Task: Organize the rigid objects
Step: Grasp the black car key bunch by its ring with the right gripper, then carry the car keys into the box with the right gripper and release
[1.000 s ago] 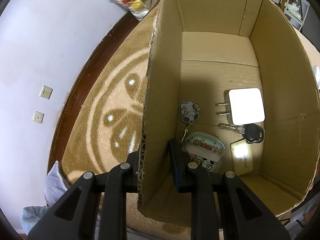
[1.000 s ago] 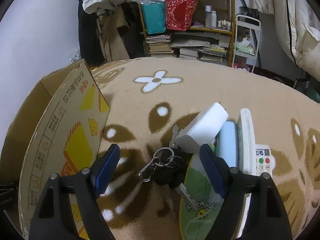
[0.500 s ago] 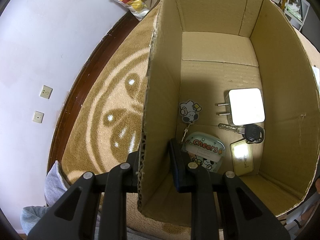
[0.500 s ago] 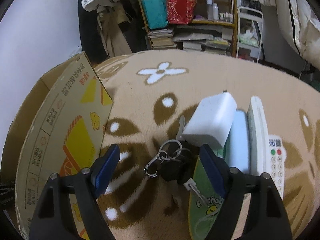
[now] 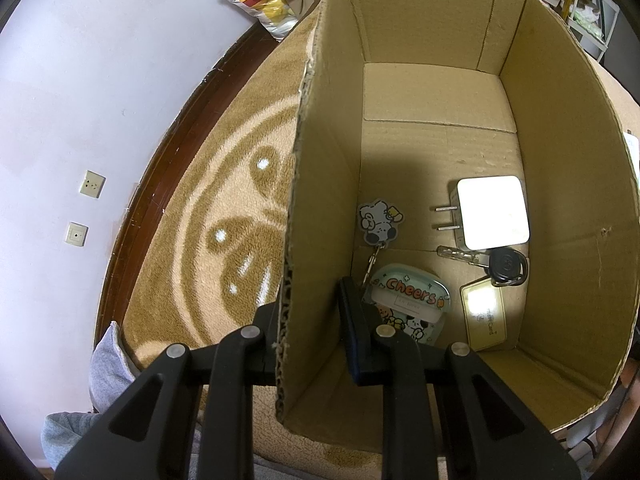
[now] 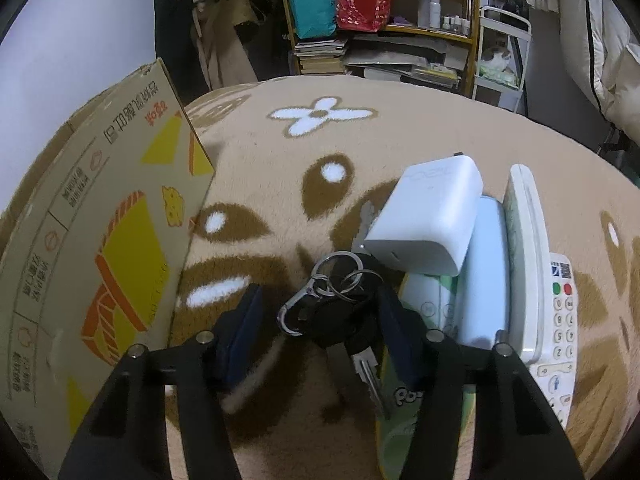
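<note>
Left wrist view: my left gripper (image 5: 310, 322) straddles the cardboard box (image 5: 568, 184) wall at 6 o'clock, jaws apparently pinching it. Inside lie a charger (image 5: 493, 212), key (image 5: 505, 266), tin (image 5: 410, 302).

Right wrist view: my right gripper (image 6: 320, 322) points down, jaws spread around the key bunch (image 6: 340, 316) on the carpet (image 6: 272, 176); box at 9 o'clock.

Box (image 5: 560, 160) holds 5 items: 1 charger (image 5: 492, 212), 1 key (image 5: 492, 266), 1 keychain charm (image 5: 378, 222), 1 tin (image 5: 408, 304), 1 card (image 5: 486, 316); rug (image 6: 400, 128): 1 keyring bunch (image 6: 340, 308), 1 charger (image 6: 428, 220), 1 phone handset (image 6: 528, 264).
</note>
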